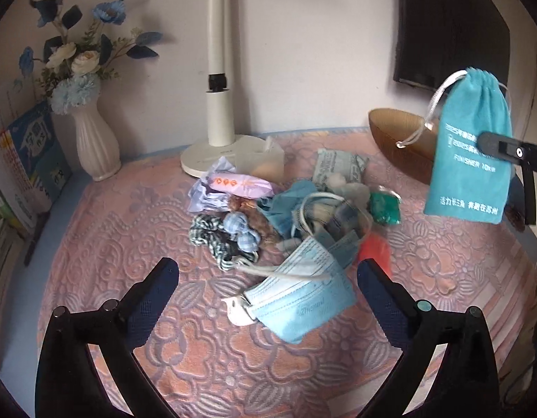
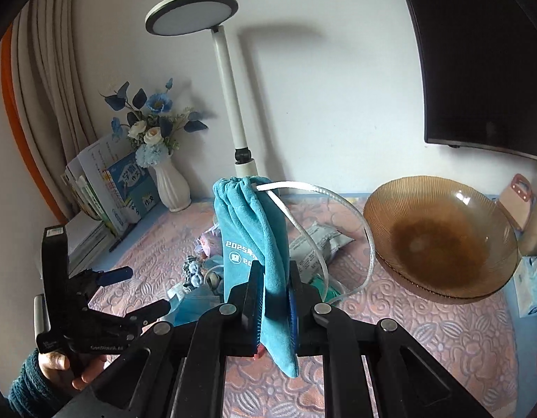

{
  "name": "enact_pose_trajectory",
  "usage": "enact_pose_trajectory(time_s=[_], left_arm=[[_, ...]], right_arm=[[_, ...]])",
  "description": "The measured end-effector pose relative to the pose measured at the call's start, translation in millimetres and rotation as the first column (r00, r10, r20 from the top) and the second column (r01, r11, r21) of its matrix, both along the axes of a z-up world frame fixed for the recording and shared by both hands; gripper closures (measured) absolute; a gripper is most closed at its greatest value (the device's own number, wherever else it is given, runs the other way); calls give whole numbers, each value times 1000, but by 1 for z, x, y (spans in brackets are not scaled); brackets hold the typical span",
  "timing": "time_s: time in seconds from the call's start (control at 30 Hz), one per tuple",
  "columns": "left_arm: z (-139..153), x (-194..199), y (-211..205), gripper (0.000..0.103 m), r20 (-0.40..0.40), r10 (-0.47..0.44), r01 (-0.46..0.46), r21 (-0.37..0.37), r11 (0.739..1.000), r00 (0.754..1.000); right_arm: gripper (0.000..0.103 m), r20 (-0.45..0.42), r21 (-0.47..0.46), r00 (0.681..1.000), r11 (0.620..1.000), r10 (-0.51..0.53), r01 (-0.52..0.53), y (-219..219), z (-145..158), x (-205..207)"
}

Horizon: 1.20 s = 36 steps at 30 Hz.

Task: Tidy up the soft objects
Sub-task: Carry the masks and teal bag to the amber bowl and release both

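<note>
My right gripper (image 2: 273, 278) is shut on a teal drawstring pouch (image 2: 254, 230) with a white cord and holds it in the air above the table, left of the amber glass bowl (image 2: 442, 237). The pouch also shows in the left wrist view (image 1: 470, 153), hanging at the right beside the bowl (image 1: 397, 139). My left gripper (image 1: 268, 271) is open and empty, low over the table, with a blue face mask (image 1: 296, 296) between its fingers. Behind the mask lies a pile of soft things (image 1: 285, 205): checked scrunchies, packets, cloth.
A white desk lamp (image 1: 219, 69) stands at the back, a white vase of blue flowers (image 1: 94, 139) and books (image 1: 28, 160) at the left. A dark monitor (image 2: 477, 52) hangs at the right. A pink patterned cloth (image 1: 129, 244) covers the table.
</note>
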<state>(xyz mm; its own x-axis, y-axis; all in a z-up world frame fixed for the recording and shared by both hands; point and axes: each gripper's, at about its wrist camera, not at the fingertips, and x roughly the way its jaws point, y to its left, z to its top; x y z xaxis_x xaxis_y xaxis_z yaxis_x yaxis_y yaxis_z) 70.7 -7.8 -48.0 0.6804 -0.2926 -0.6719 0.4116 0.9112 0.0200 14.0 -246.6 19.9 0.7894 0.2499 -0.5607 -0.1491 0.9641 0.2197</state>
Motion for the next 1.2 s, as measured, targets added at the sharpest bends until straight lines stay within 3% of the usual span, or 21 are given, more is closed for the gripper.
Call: enact_pose_trajectory(time_s=[0.07,0.17,0.27,0.47,0.5,0.6,0.7,0.8,0.97,1.03,1.2], left_arm=[[-7,0,-16,1,-21,-30,32,94,995,999],[-14,-12,-32,1,25,-81,73,229,971,996],[-18,-17,-36,1,-10,-140,138,229,964,990],[-34,4,-35,1,-37,-93,99,220,970,995],[-38,6,-37,9,-35,-92,98,228,969,995],[-47,11,-44,82,-73,-93,109,258,960,993],[-34,7,-33,88,-49,-85,93,191,977,995],[-5,-1,-14,88,-24,-90,91,53,994,996],[45,-7,-3,88,32,-131,134,-113,985,991],[63,-5,-12,88,59,-161,167,-130,977,985],[100,9,-51,88,129,-204,214,-76,974,970]], right_arm=[[91,-14,4,1000,1000,0,0,-2,-5,1],[91,-19,17,1000,1000,4,-4,-5,-9,-1],[91,-24,25,1000,1000,0,1,-9,-14,-4],[91,-45,32,999,999,5,-3,-9,-21,-4],[91,-47,30,999,1000,4,-3,-9,-22,-5],[91,-56,35,998,999,-7,9,-13,-25,-5],[91,-61,48,998,999,-18,21,-19,-26,-5],[91,-59,56,998,998,-28,31,-23,-25,-5],[91,-41,111,999,993,-34,38,-32,-15,-7],[91,-20,109,999,993,-43,45,-36,-5,-10],[91,17,60,996,994,-91,90,-53,20,-13]])
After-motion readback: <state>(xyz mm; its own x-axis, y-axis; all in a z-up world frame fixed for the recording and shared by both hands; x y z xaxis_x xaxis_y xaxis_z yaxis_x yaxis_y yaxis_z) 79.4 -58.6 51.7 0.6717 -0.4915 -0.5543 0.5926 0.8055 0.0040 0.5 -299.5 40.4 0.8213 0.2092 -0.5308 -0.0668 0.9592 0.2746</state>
